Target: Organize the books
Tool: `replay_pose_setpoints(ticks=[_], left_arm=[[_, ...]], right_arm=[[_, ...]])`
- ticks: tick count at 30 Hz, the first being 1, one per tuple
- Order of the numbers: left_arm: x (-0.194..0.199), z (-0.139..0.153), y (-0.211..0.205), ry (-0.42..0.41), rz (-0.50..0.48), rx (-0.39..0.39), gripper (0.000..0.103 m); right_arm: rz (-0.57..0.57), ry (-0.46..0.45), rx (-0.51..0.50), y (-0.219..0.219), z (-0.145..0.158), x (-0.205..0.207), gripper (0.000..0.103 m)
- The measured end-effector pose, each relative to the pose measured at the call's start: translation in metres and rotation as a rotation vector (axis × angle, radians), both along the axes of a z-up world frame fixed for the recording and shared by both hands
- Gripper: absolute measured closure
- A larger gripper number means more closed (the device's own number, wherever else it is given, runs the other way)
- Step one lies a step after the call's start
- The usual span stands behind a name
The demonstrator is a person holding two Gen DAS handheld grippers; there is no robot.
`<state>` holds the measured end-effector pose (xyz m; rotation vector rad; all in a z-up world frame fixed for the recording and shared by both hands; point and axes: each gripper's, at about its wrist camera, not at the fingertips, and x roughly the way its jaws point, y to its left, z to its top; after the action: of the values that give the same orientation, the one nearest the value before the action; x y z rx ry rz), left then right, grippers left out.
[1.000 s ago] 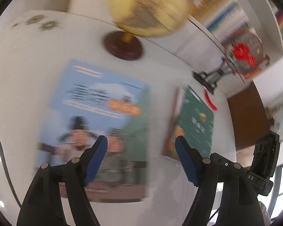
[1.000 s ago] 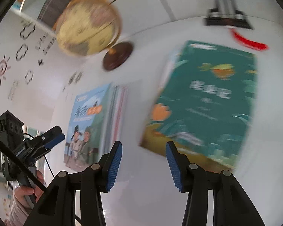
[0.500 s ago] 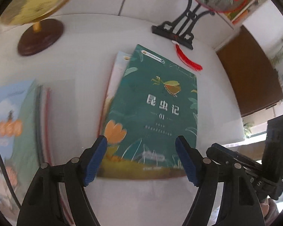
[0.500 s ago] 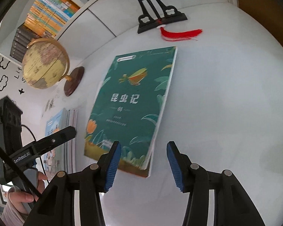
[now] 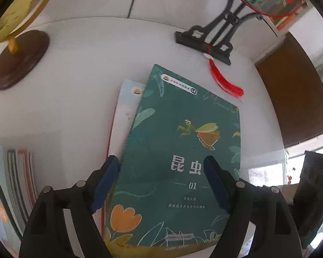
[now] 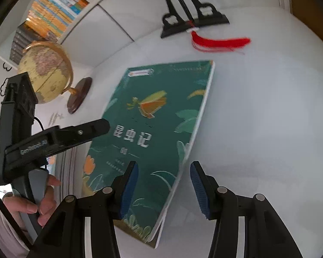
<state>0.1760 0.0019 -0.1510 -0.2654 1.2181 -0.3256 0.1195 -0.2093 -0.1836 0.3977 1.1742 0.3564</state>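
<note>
We see a smooth, slightly glossy white tabletop (image 5: 79, 81). The green book (image 5: 183, 142) has a matt paper cover. Our grippers are matt black plastic with ribbed blue pads (image 6: 129, 185). The globe (image 6: 45, 71) sits on a polished wooden base (image 5: 19, 60); the tassel (image 6: 219, 43) is red thread.
</note>
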Motion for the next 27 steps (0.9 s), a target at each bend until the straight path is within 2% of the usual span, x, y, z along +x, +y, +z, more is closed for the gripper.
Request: replay_pose_setpoints(ticks=[4,12,19,27], left_arm=[[-0.004,0.0,-0.01,-0.028,-0.053,0.021,0.013],[-0.025,0.002,-0.016,0.001,-0.053,0.0,0.013],[-0.068,-0.003,-0.01,0.042,-0.004,-0.024,0.013],[-0.125,-0.002,-0.005,0.036,0.067,0.001,0.013]], right_arm=[[0.005,-0.036,0.03,0.001,-0.001,0.003,0.051],[-0.008,-0.038,0.059,-0.003,-0.002,0.002,0.047],[0.0,0.022,0.092,-0.008,-0.002,-0.005,0.046],[0.066,0.064,0.114,0.0,-0.002,-0.023,0.046]])
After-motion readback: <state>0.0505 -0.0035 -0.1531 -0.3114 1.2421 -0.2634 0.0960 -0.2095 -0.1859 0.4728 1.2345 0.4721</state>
